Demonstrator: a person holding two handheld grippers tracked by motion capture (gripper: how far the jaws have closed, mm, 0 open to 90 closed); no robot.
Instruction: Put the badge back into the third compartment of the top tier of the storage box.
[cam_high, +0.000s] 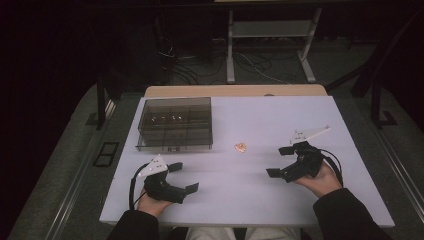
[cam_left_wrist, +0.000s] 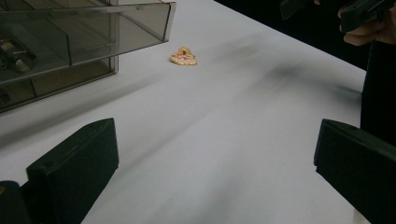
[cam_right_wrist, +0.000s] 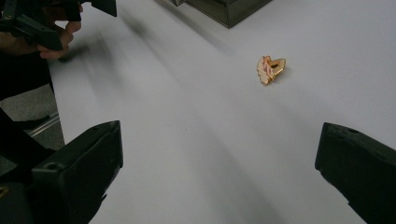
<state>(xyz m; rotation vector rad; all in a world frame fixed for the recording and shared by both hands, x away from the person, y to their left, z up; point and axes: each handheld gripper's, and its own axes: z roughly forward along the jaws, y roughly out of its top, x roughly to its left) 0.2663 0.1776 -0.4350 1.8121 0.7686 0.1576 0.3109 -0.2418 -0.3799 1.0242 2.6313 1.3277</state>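
Small gold-and-pink trinket (cam_high: 240, 147) lies flat on the white table (cam_high: 260, 200), approx mid-table, alone, nothing touching it. In the left gripper view it (cam_left_wrist: 183, 56) sits at 12 o'clock, well ahead of the jaws; in the right gripper view it (cam_right_wrist: 270, 69) sits at about 1 o'clock, also well ahead, w/ a loop or notch showing on one side. Smoky clear compartment box (cam_high: 174, 124) stands at 10 o'clock from the trinket, near but apart; its corner (cam_left_wrist: 84, 42) fills the upper left of the left gripper view, dividers visible, small metallic bits inside, too blurred to name. Right gripper (cam_high: 281, 161) rests at 4 o'clock from the trinket, held in the person's right hand (cam_high: 322, 181), jaws spread wide, nothing between them, pointing approx toward 10 o'clock. Left gripper (cam_high: 183, 176) is at 7 o'clock from the trinket, near the table's front edge, in the left hand (cam_high: 150, 202); jaws also wide apart, empty, pointing toward 2 o'clock. Both grippers well apart from the trinket and from each other. Dark sleeves (cam_high: 345, 215) come in at 6 o'clock. Beyond the table's far edge, at 12 o'clock, a white stand frame (cam_high: 270, 45) and loose cables (cam_high: 200, 70) on the floor.
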